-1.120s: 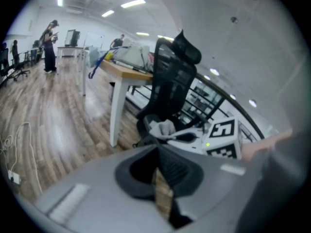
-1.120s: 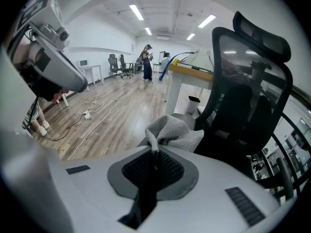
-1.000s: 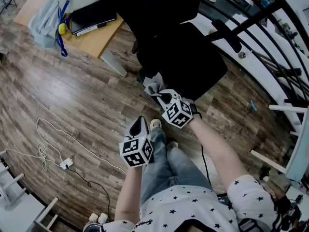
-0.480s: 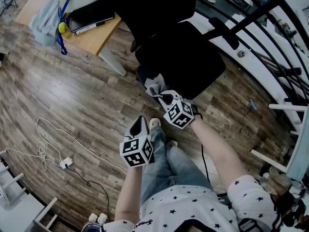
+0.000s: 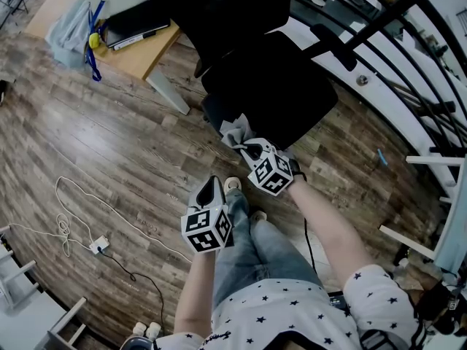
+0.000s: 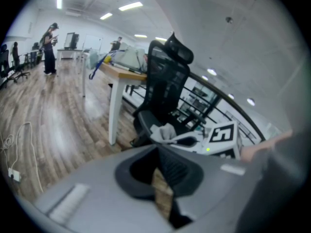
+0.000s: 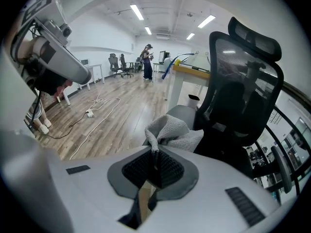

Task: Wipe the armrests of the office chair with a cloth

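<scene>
A black office chair [image 5: 270, 86] stands ahead of me, its mesh back [image 7: 238, 101] tall in the right gripper view. My right gripper [image 5: 246, 146] is shut on a grey cloth [image 5: 235, 131], and the cloth [image 7: 172, 132] rests on the chair's near grey armrest [image 7: 182, 114]. The far armrest [image 5: 337, 49] sticks out on the other side. My left gripper [image 5: 211, 189] hangs lower over the floor, shut with nothing in it. From the left gripper view I see the chair [image 6: 165, 86], the cloth [image 6: 164, 130] and the right gripper's marker cube [image 6: 221, 135].
A wooden desk [image 5: 135, 60] with a laptop and a blue lanyard stands at the left of the chair. A black railing [image 5: 394, 71] runs along the right. A white cable [image 5: 80, 224] lies on the wood floor. People stand far off in the room [image 6: 50, 47].
The chair has shifted slightly up and away in the head view, and my right gripper with the cloth has followed it a little. The left gripper has stayed put.
</scene>
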### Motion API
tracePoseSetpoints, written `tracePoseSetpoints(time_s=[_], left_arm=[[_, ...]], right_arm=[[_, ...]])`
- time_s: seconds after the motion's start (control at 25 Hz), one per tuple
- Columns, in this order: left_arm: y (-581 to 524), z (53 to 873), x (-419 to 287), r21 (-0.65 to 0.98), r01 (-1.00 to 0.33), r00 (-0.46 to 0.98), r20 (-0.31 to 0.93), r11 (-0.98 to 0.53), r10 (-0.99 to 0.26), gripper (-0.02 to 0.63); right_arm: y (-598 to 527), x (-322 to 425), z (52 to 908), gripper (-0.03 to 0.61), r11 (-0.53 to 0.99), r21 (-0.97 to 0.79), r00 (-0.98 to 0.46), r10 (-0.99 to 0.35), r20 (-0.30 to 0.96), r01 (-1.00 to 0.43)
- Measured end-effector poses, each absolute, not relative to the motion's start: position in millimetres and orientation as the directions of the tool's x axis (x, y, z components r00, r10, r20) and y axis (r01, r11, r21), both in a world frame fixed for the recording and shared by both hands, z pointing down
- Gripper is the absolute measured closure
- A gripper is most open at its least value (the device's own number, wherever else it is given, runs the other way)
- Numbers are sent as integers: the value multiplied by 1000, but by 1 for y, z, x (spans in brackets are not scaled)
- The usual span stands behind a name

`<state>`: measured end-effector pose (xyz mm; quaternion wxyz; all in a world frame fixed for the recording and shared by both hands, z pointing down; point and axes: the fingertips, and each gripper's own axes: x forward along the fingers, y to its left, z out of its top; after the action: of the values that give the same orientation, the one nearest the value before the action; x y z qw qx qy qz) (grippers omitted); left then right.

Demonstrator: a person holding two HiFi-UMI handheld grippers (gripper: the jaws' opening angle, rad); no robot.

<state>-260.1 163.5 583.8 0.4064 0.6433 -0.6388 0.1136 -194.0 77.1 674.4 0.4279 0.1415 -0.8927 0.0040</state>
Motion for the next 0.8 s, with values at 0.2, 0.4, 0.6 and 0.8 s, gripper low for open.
tracePoseSetpoints(time_s=[0.2,0.4,0.6,0.8], left_arm=[[171,581,-250,376,-916,157,661,142,-734,609],[176,578,-243,378,-916,160,656,137,-738,609],[185,576,-234,374,-917,158,654,135,-740,609],[191,572,-227,372,-920,159,649,128,-744,609]], right_arm=[[85,-185,674,551,960,118,-587,-250,770,-254],[91,-178,673,551,959,118,-583,-251,773,-256],[100,-166,675,551,960,120,-567,-249,785,-255],[106,-156,676,551,955,147,-550,-270,790,-257]])
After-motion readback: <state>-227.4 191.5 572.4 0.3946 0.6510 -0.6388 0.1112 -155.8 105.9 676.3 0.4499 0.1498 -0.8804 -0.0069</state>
